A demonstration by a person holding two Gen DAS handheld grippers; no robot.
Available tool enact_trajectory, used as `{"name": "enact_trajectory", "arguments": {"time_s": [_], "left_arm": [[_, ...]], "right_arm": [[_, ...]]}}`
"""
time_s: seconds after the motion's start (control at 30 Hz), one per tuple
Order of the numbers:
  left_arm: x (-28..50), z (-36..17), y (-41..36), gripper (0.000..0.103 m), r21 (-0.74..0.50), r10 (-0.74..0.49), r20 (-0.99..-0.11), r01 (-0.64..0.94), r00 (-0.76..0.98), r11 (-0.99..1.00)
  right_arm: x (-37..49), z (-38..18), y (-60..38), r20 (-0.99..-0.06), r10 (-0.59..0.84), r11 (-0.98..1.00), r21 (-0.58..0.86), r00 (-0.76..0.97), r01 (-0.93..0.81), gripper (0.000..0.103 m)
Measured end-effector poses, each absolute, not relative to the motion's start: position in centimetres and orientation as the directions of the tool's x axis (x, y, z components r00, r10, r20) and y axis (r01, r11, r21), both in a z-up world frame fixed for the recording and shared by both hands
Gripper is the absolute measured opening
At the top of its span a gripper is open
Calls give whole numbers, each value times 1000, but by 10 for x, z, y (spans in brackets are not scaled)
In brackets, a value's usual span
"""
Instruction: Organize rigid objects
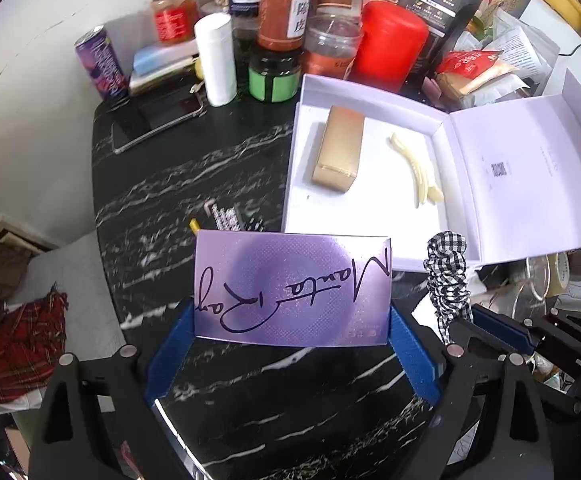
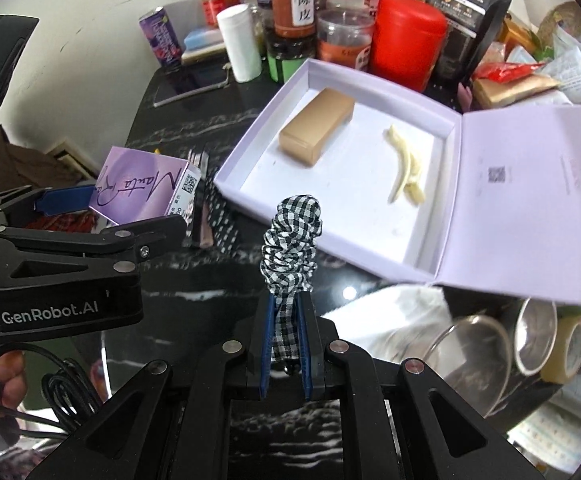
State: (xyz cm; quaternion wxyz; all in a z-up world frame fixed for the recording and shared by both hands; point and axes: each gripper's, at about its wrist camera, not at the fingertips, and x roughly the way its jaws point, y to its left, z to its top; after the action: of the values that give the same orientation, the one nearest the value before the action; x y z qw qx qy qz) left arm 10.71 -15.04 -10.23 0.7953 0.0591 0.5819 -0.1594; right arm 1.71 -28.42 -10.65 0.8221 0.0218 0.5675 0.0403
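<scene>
Black and blue, the left gripper point(image 1: 292, 344) is spread wide and holds a shiny purple cardboard box with dark handwriting point(image 1: 292, 288) by its two short ends, up above the black marble table point(image 1: 194, 168). This box looks light and stiff, but its skin looks smooth, so it could slip. Squeezing the short ends is a good way to hold it, because the walls there are probably strongest.

Beside it, the right gripper point(image 2: 286, 344) is pinched tight on a black and white checked cloth hair tie point(image 2: 290, 236). That one is soft and floppy. It sticks up in a bunch, and it will not break.

Just past both grippers sits an open pale purple tray box point(image 2: 448, 128) with its lid folded out to the right. Inside lie a gold cardboard box point(image 2: 316, 132) and a pale yellow hair clip point(image 2: 404, 170), well apart. Between them and in front of them the white floor is bare, so I think the purple box could fit there. It must clear the low front wall first.

Behind the tray, jars and a tall red plastic can point(image 2: 406, 40) stand close together, so there is little room that way.
</scene>
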Motion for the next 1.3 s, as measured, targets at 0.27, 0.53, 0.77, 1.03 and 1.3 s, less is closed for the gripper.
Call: {"name": "enact_trajectory", "arguments": {"time_s": [0.27, 0.53, 0.77, 1.03, 1.3], "left_arm": [[132, -96, -172, 93, -97, -202, -938, 345, 282, 933], [159, -93, -194, 93, -109, -226, -929, 365, 294, 925], [182, -99, -215, 93, -122, -247, -923, 382, 295, 916], [201, -109, -236, 93, -123, -262, -916, 409, 303, 904], [215, -126, -253, 93, -112, -269, -912, 445, 309, 889]], "right_arm": [[40, -98, -303, -924, 75, 997, 70, 374, -27, 12], [66, -91, -326, -916, 48, 999, 50, 398, -5, 12], [88, -91, -344, -912, 19, 1000, 25, 409, 9, 12], [108, -98, -363, -909, 5, 1000, 15, 417, 21, 12], [130, -118, -380, -915, -2, 999, 18, 403, 44, 12]]}}
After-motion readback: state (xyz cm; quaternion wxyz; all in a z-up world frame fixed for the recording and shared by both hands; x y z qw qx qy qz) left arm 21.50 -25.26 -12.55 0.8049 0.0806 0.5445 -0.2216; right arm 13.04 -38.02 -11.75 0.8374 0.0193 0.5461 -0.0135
